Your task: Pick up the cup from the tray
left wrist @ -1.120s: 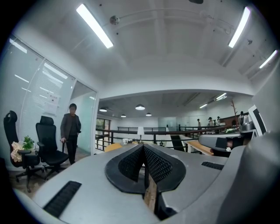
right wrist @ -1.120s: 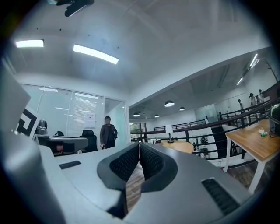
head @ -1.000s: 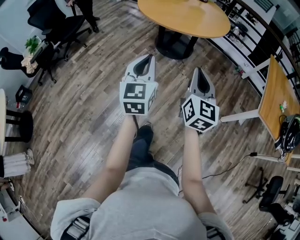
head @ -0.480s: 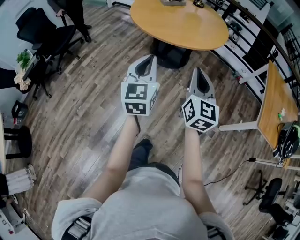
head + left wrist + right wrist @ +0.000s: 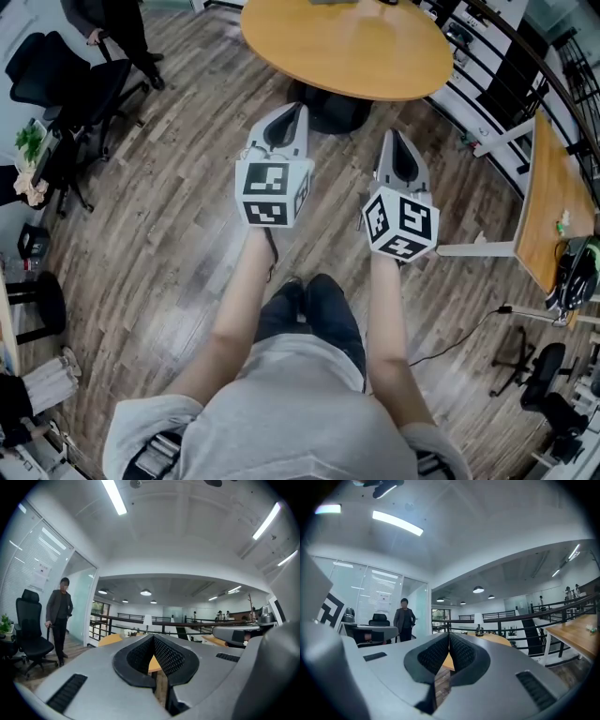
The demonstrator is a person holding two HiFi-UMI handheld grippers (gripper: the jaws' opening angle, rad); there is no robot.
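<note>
No cup and no tray can be made out in any view. In the head view my left gripper (image 5: 292, 111) and right gripper (image 5: 394, 136) are held side by side at chest height, pointing level toward a round wooden table (image 5: 352, 47) ahead. Both hang over bare wood floor, short of the table's near edge. The left gripper (image 5: 153, 637) has its tips touching and nothing between them. The right gripper (image 5: 449, 633) is likewise shut and empty. The table (image 5: 497, 639) shows beyond the jaws, with a small white lamp (image 5: 478, 619) on it.
Black office chairs (image 5: 56, 75) stand at the far left, with a person (image 5: 60, 611) beside them. A wooden desk (image 5: 553, 187) on white legs lies to the right, and a black railing (image 5: 487, 56) runs behind the table. A cable (image 5: 459, 342) trails on the floor at right.
The round table has drawn closer and lower in the head view as the person walks toward it. Both grippers keep the same pose and stay shut.
</note>
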